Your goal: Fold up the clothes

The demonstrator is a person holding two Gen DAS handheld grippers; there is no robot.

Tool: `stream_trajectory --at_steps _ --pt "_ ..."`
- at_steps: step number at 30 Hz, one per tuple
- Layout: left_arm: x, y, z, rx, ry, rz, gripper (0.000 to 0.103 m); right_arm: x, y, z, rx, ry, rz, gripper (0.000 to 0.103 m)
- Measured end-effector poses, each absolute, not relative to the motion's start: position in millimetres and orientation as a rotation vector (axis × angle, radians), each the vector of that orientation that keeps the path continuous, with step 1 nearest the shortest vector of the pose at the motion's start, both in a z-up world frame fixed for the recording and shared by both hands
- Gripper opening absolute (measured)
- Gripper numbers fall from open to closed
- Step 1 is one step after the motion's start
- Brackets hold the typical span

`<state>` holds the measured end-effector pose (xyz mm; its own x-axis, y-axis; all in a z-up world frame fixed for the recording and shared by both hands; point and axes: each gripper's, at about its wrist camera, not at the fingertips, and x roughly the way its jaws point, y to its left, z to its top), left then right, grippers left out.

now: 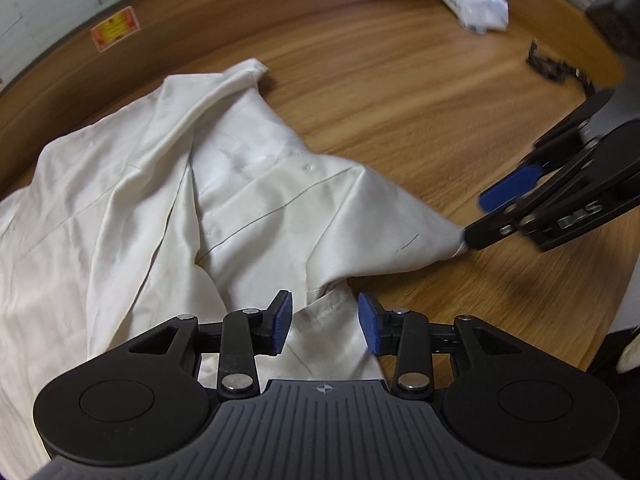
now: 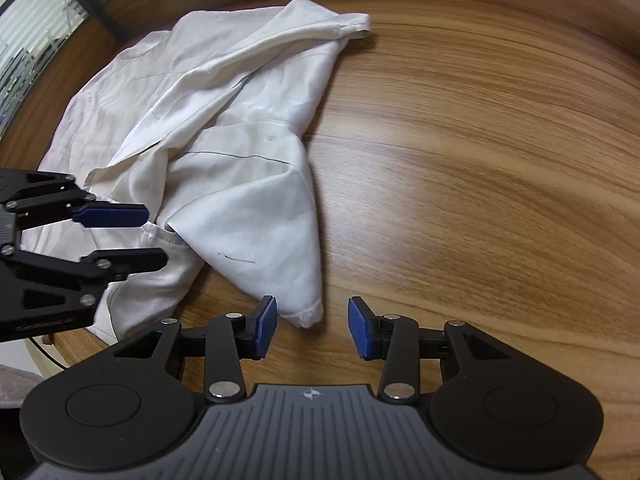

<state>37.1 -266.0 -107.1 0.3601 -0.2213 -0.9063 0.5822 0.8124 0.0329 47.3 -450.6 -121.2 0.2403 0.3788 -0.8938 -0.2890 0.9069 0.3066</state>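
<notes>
White cotton, creased and half bundled, is lying across a wood-grain table: the shirt is spreading from the table's far left edge toward the middle, its collar end pointing away from both cameras.

The left gripper is hanging over the shirt's near edge, its jaws standing partly open. A stitched hem is showing in the gap between the blue pads, which are not pressing on it. In the right wrist view the same gripper is reaching in from the left, its fingers apart above the cloth.

The right gripper is also standing partly open, holding nothing. A folded corner of the shirt is lying on the table between its fingers, nearer the left pad and apart from the right one. In the left wrist view this gripper is coming in from the right, one black finger sitting right at the corner's tip; whether it is touching the cloth there cannot be told.

At the table's far side a crumpled white packet is lying well apart from the shirt, with a small dark object near it. An orange sticker is showing on the table's far rim.
</notes>
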Motion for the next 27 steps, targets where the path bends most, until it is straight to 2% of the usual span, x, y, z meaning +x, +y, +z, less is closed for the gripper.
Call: stream_trajectory --at_steps 3,4,5,6,7,13,21,27 --pt "41.0 -266.1 -111.6 0.416 1.098 -0.550 0.040 43.1 -454.2 -120.7 0.088 1.248 0.447 0.045" --pt "41.3 -265.9 -113.5 0.430 1.101 -0.562 0.036 40.9 -455.9 -121.1 0.093 1.248 0.442 0.045" --pt "41.0 -266.0 -114.4 0.436 1.103 -0.567 0.030 39.4 -457.0 -120.7 0.096 1.247 0.439 0.045" --pt "40.0 -265.4 -115.6 0.445 1.104 -0.575 0.013 38.3 -457.7 -120.4 0.098 1.246 0.437 0.045" --pt "37.8 -264.7 -116.4 0.458 1.110 -0.582 0.007 37.0 -458.3 -119.8 0.100 1.245 0.434 0.045" --pt "23.4 -256.1 -103.2 0.424 1.095 -0.574 0.003 33.5 -460.5 -116.4 0.110 1.236 0.436 0.045" --pt "7.0 -230.3 -53.0 0.229 1.058 -0.494 0.003 30.5 -452.2 -115.9 0.103 1.232 0.490 0.045" --pt "-3.7 -224.3 -21.3 0.196 1.003 -0.457 0.003 30.9 -441.1 -119.2 0.085 1.229 0.535 0.045"
